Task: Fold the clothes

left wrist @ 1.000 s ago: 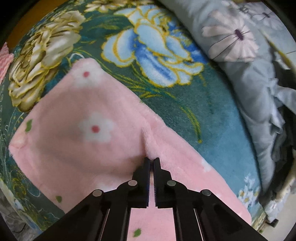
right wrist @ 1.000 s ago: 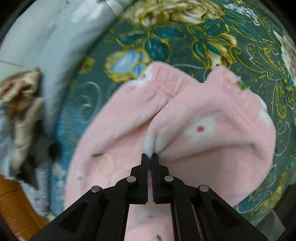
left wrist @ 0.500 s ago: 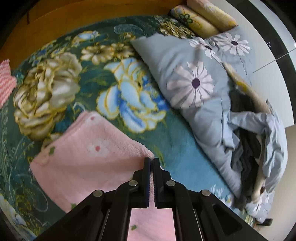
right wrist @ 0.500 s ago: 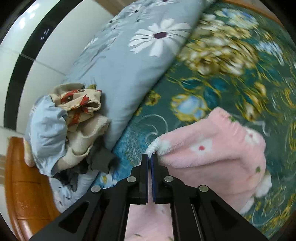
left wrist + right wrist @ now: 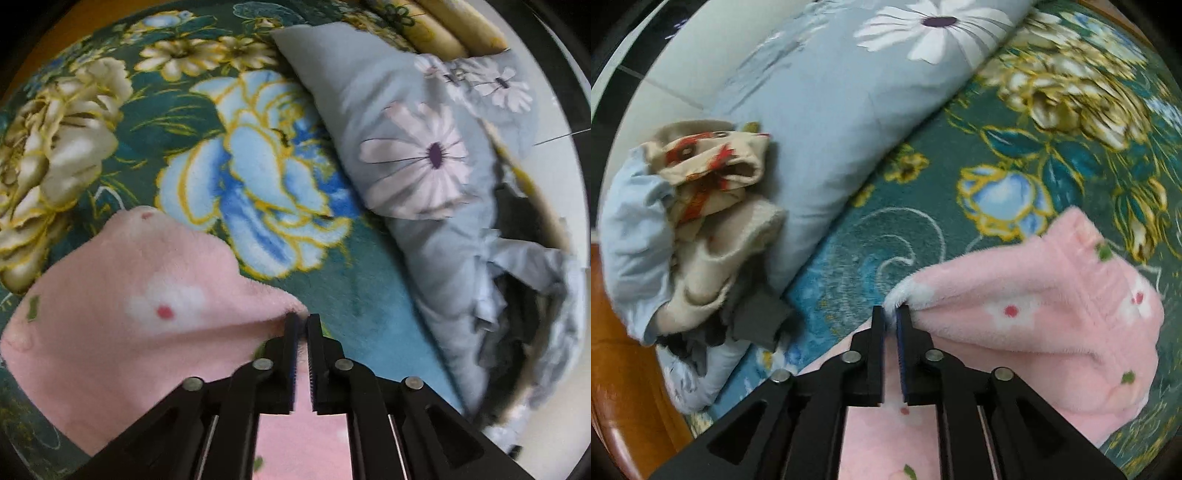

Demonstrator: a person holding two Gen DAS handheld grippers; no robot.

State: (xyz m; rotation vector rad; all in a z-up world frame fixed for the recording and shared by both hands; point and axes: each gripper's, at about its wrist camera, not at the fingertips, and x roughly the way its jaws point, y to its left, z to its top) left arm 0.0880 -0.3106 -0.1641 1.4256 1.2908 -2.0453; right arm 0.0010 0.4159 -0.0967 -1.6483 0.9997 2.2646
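My left gripper [image 5: 302, 325] has its jaws opening, with a corner of the pink fleece garment [image 5: 140, 295] between the pads and only a narrow gap showing, so the cloth looks barely pinched, if at all. My right gripper [image 5: 891, 317] is opening too, and the white-edged corner of the same garment sits at its tips; I read both grips as letting go. The garment itself lies on the green floral blanket [image 5: 351, 295], its near part running under both tools and its far part folded over towards me. The chief risk, as I judge it, is that the fluffy pile clings to the ribbed pads as the jaws part; if I draw either tool away from the garment too soon, the corner may come with it and drag the fold open. A second risk is uneven release: the right jaws seem a little wider than the left, so one corner could drop onto the garment first and leave the edge skewed. Beyond the garment, the grey daisy-print pillow [image 5: 849, 110] lies along the blanket's edge, and beside the pillow sits a heap of crumpled clothes [image 5: 701, 206]; both are well apart from the garment, so I expect no snag there unless I swing wide.
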